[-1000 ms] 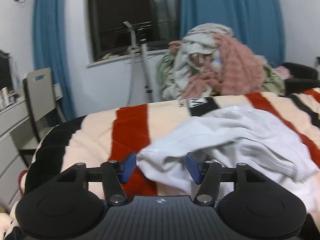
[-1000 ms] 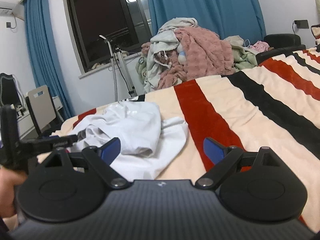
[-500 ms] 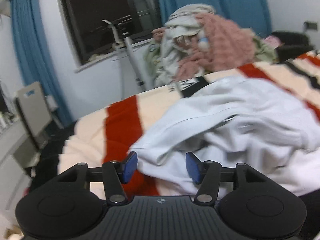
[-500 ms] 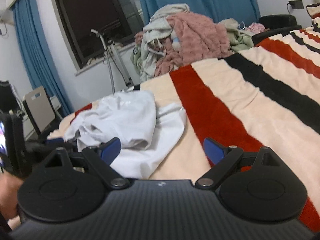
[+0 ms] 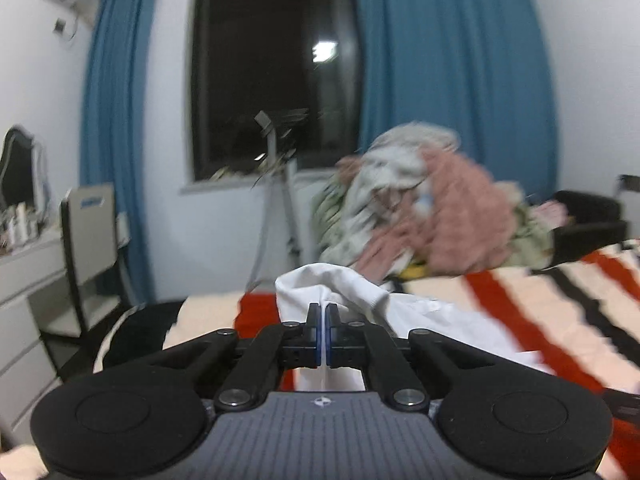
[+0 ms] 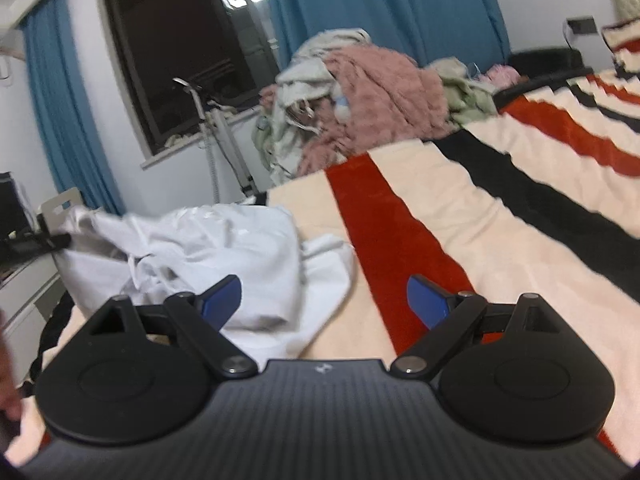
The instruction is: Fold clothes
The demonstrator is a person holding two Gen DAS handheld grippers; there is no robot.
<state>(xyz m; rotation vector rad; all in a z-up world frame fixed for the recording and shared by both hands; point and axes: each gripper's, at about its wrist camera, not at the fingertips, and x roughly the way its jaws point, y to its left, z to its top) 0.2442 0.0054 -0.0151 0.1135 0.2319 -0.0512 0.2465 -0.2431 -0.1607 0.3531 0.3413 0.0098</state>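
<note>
On the striped blanket (image 6: 460, 216), a crumpled white garment (image 6: 224, 248) lies toward its near left part, across a cream band and just beside a red stripe. One edge of the cloth is pinched between the blue pads of the left gripper (image 5: 322, 334), whose jaws are pressed together with only the thin fabric between them; from the pinch the white garment (image 5: 340, 284) bunches up into a rounded fold above the fingertips and trails down to the blanket (image 5: 540, 312) on the right. In the right wrist view the same gripper shows as a dark bar at the far left edge of the garment, where the cloth is drawn up off the blanket.

The right gripper (image 6: 324, 300) stands wide apart over the blanket, with nothing between its blue pads; its left pad sits in front of the garment's near folds and its right pad over the red stripe. Whether either pad touches the cloth cannot be told.

Beyond the far edge of the blanket rises a heap of laundry (image 6: 360, 96), pink and pale pieces mixed. Behind that heap hang blue curtains (image 6: 380, 4) on both sides of a dark window (image 6: 188, 60). Left of the blanket stands a chair (image 5: 88, 248) beside a white dresser (image 5: 28, 280).
</note>
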